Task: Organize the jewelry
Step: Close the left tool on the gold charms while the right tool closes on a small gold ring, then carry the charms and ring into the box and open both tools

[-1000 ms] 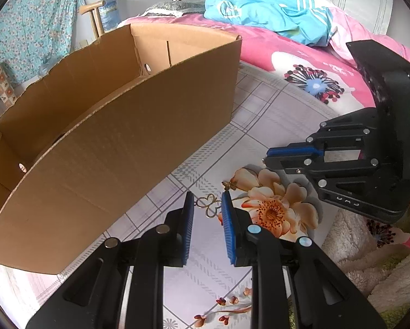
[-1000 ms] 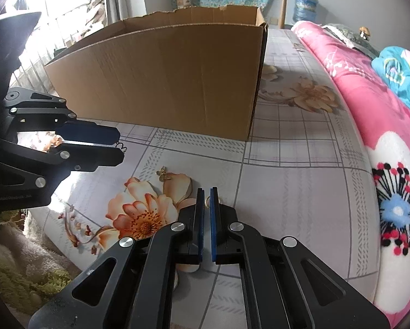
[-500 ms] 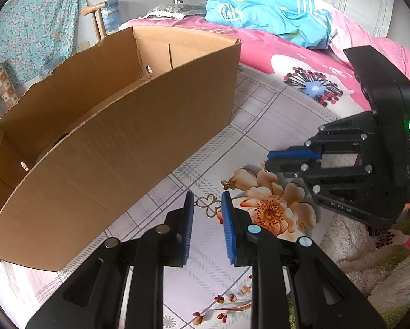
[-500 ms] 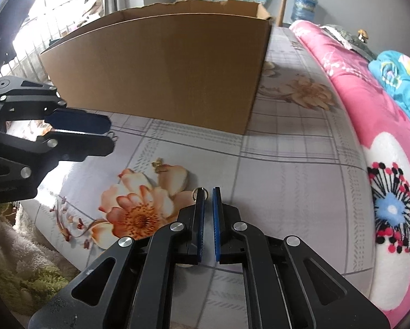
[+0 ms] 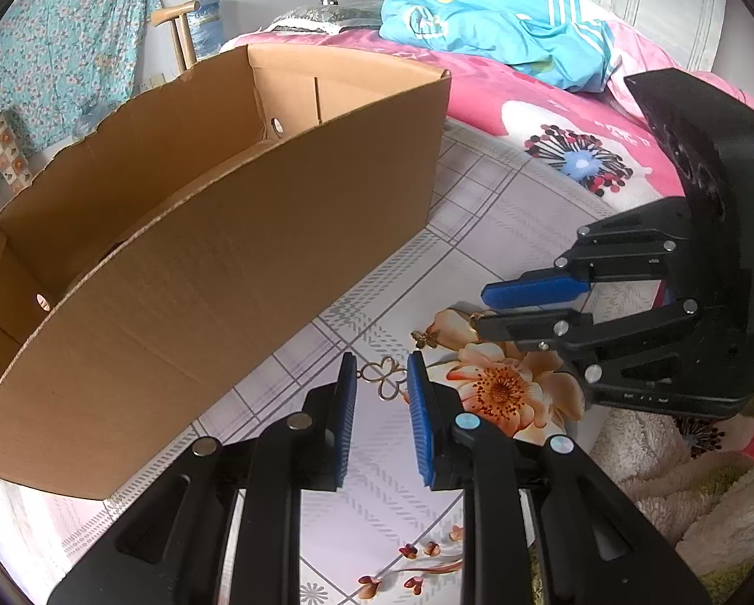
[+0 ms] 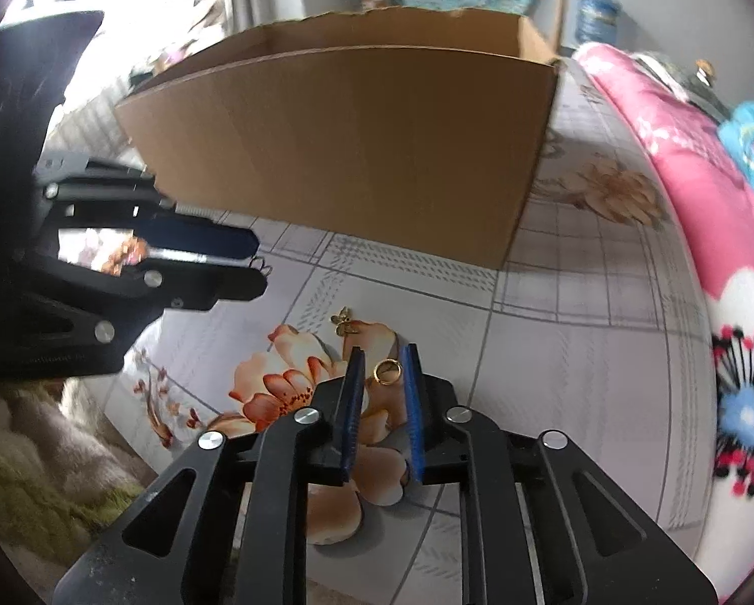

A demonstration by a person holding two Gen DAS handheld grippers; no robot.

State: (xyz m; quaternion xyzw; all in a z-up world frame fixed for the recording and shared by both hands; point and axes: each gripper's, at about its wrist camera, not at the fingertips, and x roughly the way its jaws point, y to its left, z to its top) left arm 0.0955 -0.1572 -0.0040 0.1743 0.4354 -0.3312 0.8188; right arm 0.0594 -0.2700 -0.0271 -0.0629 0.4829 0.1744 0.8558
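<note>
A gold butterfly-shaped wire ornament (image 5: 384,377) lies on the bedsheet between the tips of my open left gripper (image 5: 381,370). A small gold butterfly charm (image 5: 424,338) lies just beyond it; it also shows in the right wrist view (image 6: 343,322). A gold ring (image 6: 387,372) lies between the blue pads of my right gripper (image 6: 383,359), which is open around it without touching. The right gripper also shows in the left wrist view (image 5: 483,310), low over the sheet. The left gripper shows in the right wrist view (image 6: 256,264).
A large open cardboard box (image 5: 256,232) stands on the bed just behind the jewelry; it also shows in the right wrist view (image 6: 357,151). A pink floral quilt (image 5: 553,116) and blue pillow (image 5: 493,25) lie at the right. A fluffy blanket (image 5: 679,494) sits at the near right.
My right gripper has opened from nearly shut and now straddles the gold ring. The left gripper has stayed open around the butterfly ornament.
</note>
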